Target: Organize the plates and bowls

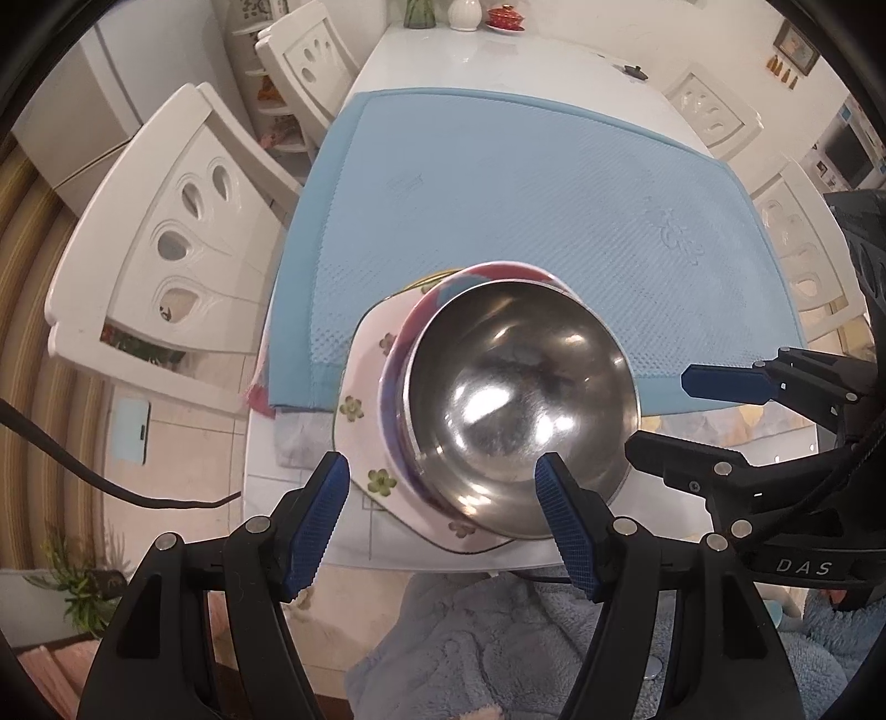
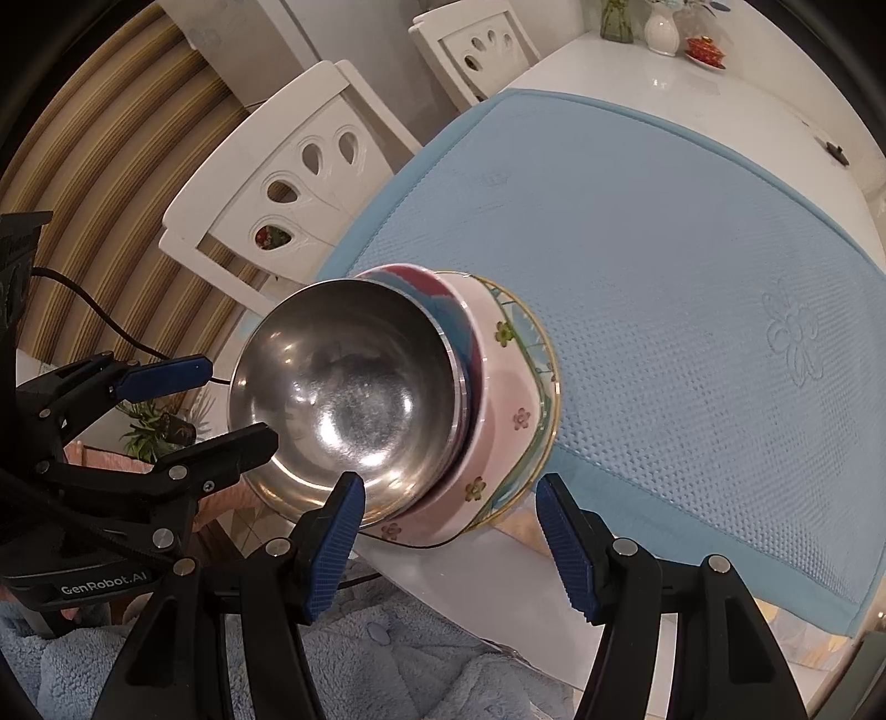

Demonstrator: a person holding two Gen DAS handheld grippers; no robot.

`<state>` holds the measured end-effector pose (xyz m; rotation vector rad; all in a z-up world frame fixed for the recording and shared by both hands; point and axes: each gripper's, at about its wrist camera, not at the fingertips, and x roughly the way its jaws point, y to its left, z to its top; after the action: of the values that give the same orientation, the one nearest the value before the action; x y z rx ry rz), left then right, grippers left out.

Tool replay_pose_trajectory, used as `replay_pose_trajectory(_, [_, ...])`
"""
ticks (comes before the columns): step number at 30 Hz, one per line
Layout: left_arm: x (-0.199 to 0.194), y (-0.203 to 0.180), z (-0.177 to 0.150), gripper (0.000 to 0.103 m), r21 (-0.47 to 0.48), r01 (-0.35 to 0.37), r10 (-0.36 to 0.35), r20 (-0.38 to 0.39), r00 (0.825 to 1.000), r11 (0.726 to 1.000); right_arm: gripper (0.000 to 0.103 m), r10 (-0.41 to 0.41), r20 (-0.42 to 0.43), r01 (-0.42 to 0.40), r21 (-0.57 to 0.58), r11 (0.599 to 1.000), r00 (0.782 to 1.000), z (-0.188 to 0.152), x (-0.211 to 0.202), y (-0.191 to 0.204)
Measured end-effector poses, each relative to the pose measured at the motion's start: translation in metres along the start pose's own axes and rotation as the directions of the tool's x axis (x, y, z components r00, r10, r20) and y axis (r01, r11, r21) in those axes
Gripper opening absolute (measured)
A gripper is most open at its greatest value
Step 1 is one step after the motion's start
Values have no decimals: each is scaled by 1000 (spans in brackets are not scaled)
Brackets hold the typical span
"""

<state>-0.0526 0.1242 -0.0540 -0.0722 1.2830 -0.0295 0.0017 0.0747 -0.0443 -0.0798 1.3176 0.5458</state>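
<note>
A steel bowl [image 1: 515,404] [image 2: 343,399] tops a stack at the table's near edge. Under it sit a pink and blue bowl [image 1: 487,274] [image 2: 426,293], a white flowered dish [image 1: 360,376] [image 2: 509,382] and a green-rimmed plate [image 2: 526,321]. My left gripper [image 1: 446,520] [image 2: 238,401] hangs open over the stack's left side. One finger is over the steel bowl and the other outside the dish. My right gripper [image 2: 448,531] [image 1: 659,411] stands open over the right side in the same way. Neither pair of pads presses on anything.
The stack rests on the near left corner of a blue mat [image 1: 526,194] [image 2: 664,249] on a white table [image 1: 470,55]. White chairs [image 1: 183,221] [image 2: 293,183] stand along the left. A vase and red cup [image 1: 504,16] sit far back. A fluffy blue garment [image 1: 498,637] lies below.
</note>
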Motion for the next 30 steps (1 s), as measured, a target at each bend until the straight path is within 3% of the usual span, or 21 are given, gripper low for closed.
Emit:
replay_pose_trajectory(11, [-3,13,-7,68,11,23,-23,0,1000,1000,62,-19,-18,20,10,1000,1000,-2,4,23])
replay_pose_trajectory(16, [-5,20,-10,68,-37,4,-4,4,1000,999,62,-64,-40,61,-72,996,997,6,3,38])
replay_pose_trajectory(24, [-14,29,-42,68,-214,-91,89,-20,996,973,62,23,-76,-40,-229,973,997,5,11,51])
replay_pose_trajectory(30, [-28,-7,-76,69,-295,-199,190,-61,980,934,62,125,-114,-156,-328,932,986,-10,8,30])
